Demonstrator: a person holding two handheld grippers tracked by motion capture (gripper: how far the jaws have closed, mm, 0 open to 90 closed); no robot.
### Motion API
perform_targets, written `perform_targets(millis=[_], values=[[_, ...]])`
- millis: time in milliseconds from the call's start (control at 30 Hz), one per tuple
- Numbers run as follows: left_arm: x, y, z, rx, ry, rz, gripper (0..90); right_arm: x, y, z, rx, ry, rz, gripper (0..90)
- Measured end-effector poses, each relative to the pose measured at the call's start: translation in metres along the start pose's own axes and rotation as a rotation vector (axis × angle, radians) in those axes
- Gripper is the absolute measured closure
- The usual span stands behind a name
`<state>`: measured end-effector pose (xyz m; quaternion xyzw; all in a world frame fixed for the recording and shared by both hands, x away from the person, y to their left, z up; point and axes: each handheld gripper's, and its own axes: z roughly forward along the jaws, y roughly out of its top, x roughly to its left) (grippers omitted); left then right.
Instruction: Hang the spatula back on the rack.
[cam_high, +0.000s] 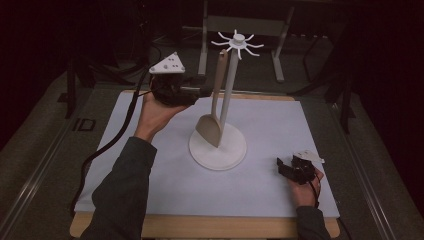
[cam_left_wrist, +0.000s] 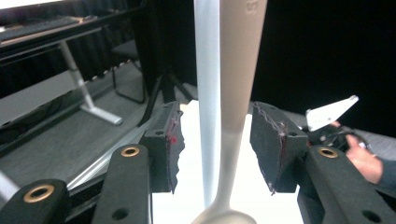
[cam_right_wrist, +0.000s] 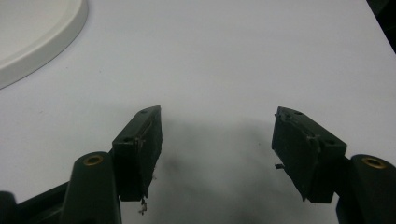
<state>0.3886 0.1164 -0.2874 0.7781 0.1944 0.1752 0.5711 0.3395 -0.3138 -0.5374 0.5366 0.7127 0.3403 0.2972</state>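
One white rack (cam_high: 218, 145) stood near the middle of the surface (cam_high: 150, 170), with a round base, one upright pole (cam_high: 229, 82) and a crown of hooks (cam_high: 238, 44) at its top. One beige spatula (cam_high: 214, 107) hung beside the pole, blade down, just above the base. The left tongs (cam_high: 206, 91), raised over the far left part of the surface, had jaws parted on either side of the spatula's handle (cam_left_wrist: 238, 88), not touching it. The right tongs (cam_high: 283, 165) rested low near the near right corner, jaws wide apart and holding nothing.
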Motion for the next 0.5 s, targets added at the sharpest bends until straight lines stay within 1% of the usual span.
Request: perform_targets(millis=[67,200,333,400,433,467,500], values=[[0.001,-0.001,-0.002,-0.004,0.005,-0.004,53.0,0.000,0.000,0.000,0.000,0.000,0.000,33.1],[0.003,-0.008,-0.007,0.003,0.035,-0.009,52.1,0.000,0.000,0.000,0.000,0.000,0.001,33.1],[0.006,-0.016,-0.012,0.001,0.065,-0.035,50.1,0.000,0.000,0.000,-0.001,-0.001,0.002,33.0],[0.007,-0.022,-0.013,0.016,0.100,-0.039,49.1,0.000,0.000,0.000,0.000,0.000,0.002,33.0],[0.008,-0.026,-0.014,0.026,0.114,-0.050,49.0,0.000,0.000,0.000,0.000,0.000,0.002,33.0],[0.008,-0.026,-0.014,0.026,0.114,-0.050,48.2,0.000,0.000,0.000,0.000,0.000,0.002,33.0],[0.009,-0.035,-0.015,0.041,0.150,-0.067,48.2,0.000,0.000,0.000,0.000,0.000,0.002,33.0]])
